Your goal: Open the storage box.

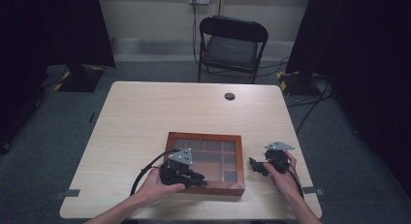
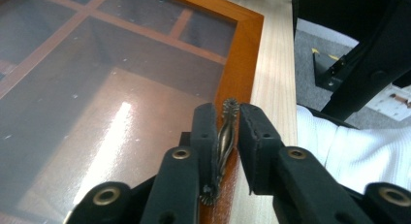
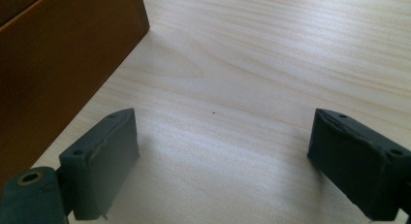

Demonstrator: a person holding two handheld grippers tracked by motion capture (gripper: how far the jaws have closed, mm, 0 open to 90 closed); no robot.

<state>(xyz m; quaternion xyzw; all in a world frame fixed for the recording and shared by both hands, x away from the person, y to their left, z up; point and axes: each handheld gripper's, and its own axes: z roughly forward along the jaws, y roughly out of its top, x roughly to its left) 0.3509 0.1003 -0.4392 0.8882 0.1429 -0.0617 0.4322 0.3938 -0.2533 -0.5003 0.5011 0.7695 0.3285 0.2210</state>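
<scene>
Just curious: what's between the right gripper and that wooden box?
Only bare table. In the right gripper view, the right gripper has open jaws over light wood, with the box off to one side.

No readable text, label, brand, number or sign anywhere.

The display box (image 1: 205,163) has a smooth, reddish-brown varnished wood frame and a glossy glass lid (image 2: 97,88) that reflects light. Its small handle (image 2: 224,141) looks like twisted, aged brass. The table (image 3: 271,54) is pale, matt wood-grain laminate.
</scene>
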